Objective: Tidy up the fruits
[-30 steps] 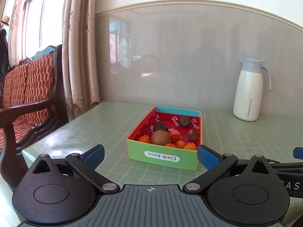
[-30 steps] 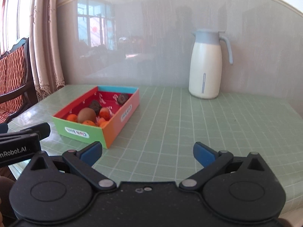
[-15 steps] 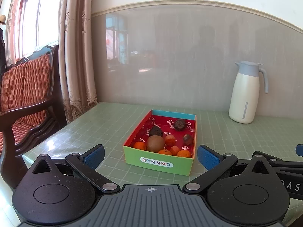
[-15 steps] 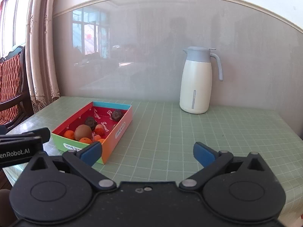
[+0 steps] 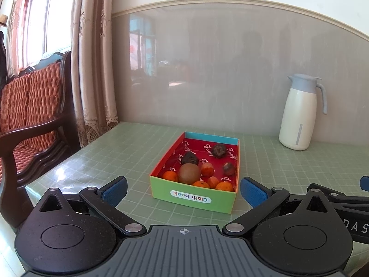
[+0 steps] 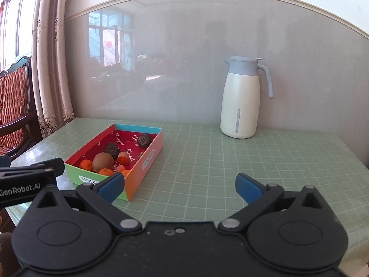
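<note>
- While both tools hang above the near table edge, the left gripper (image 5: 183,190) stands spread wide and holds nothing, the box (image 5: 193,197) lying just beyond its blue tips.
- Beside it, the right gripper (image 6: 180,185) is equally wide and bare; the box (image 6: 138,170) sits ahead to its left.
- Inside lie a kiwi (image 5: 189,173), small oranges (image 5: 225,187) and dark fruits (image 5: 219,150).
- Only the left view shows the chair (image 5: 30,106) fully; the jug (image 6: 242,99) stands far back by the wall.
</note>
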{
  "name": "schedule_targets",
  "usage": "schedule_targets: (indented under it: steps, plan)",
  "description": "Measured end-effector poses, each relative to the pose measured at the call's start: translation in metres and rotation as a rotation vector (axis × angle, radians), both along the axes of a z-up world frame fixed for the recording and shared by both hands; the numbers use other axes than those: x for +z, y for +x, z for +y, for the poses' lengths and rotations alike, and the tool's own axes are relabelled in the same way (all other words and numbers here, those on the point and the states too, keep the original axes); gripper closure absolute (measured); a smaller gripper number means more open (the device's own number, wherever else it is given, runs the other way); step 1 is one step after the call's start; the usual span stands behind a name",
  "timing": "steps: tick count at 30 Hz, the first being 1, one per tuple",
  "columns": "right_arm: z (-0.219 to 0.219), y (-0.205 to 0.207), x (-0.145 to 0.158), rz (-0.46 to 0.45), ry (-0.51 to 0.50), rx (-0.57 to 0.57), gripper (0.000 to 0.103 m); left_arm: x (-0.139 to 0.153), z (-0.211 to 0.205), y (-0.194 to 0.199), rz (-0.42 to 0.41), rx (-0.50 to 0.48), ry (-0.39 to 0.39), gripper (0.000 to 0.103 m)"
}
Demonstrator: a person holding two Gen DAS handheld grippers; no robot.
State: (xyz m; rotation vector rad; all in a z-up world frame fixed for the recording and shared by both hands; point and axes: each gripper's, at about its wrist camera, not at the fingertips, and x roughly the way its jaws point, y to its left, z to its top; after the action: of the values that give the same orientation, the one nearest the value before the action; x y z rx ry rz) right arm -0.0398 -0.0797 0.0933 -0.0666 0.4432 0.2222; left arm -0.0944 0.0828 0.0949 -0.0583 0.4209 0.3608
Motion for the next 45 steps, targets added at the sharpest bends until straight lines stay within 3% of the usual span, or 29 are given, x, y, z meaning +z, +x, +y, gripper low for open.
schedule_targets:
  steps: [45]
  plan:
    - [0.0028, -0.0007, 0.0019, 0.0, 0.012, 0.004, 0.0, 0.0002, 0.0021, -0.0011, -0.01, 0.0, -0.002, 0.0]
